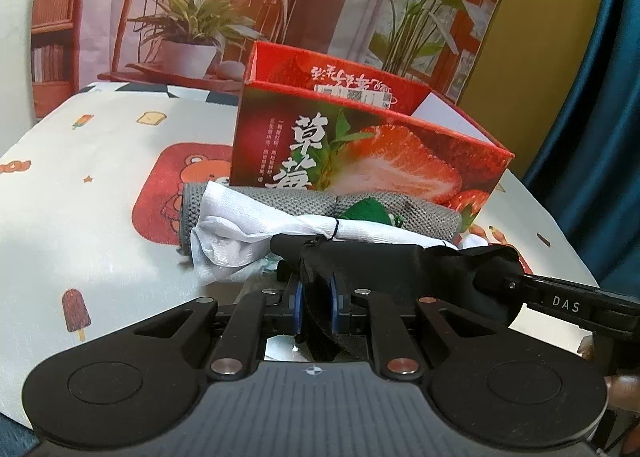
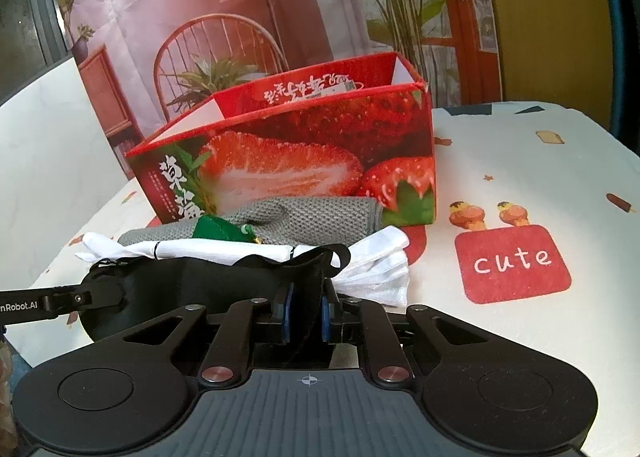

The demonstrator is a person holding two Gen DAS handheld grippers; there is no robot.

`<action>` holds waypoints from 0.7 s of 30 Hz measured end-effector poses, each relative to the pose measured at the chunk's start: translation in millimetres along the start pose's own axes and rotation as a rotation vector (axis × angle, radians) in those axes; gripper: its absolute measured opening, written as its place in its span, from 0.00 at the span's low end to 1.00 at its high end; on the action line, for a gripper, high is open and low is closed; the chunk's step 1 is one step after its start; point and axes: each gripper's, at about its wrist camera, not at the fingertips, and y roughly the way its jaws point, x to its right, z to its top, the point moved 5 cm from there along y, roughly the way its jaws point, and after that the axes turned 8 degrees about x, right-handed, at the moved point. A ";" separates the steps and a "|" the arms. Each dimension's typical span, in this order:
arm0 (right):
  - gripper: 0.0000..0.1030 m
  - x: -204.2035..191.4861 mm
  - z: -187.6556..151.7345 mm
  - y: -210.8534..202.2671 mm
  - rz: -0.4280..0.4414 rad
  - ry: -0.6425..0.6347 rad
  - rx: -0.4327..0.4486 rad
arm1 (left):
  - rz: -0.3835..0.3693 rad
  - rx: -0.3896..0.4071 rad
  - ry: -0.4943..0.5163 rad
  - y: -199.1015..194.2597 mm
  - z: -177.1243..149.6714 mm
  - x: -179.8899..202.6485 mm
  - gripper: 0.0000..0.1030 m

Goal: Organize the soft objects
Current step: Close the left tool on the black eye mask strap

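Note:
A black cloth [image 1: 400, 269] is stretched between my two grippers, just above the table. My left gripper [image 1: 316, 299] is shut on its left end. My right gripper [image 2: 306, 309] is shut on its right end [image 2: 224, 285]. The right gripper's fingers [image 1: 560, 297] show at the right of the left wrist view; the left gripper's fingers [image 2: 52, 303] show at the left of the right wrist view. Behind the black cloth lie a white tied cloth [image 1: 248, 233] [image 2: 376, 269], a grey knitted cloth [image 1: 276, 203] [image 2: 312, 217] and a small green item [image 1: 368, 211] [image 2: 214, 229].
An open red strawberry-printed box [image 1: 360, 149] [image 2: 304, 153] stands right behind the pile of cloths. The table has a cartoon-printed tablecloth [image 1: 100, 177] [image 2: 516, 185]. A printed backdrop with a chair and plants hangs behind the table.

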 end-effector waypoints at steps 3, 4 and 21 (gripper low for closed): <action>0.12 0.2 1.2 -1.4 0.003 0.000 0.006 | 0.000 -0.001 0.003 0.9 0.3 -0.5 0.13; 0.12 0.1 0.9 -1.5 0.002 -0.001 0.007 | 0.001 -0.002 0.003 1.2 0.2 -0.9 0.13; 0.12 -0.1 1.6 -1.7 0.005 -0.003 0.007 | -0.004 0.003 0.004 -0.8 1.0 -3.8 0.13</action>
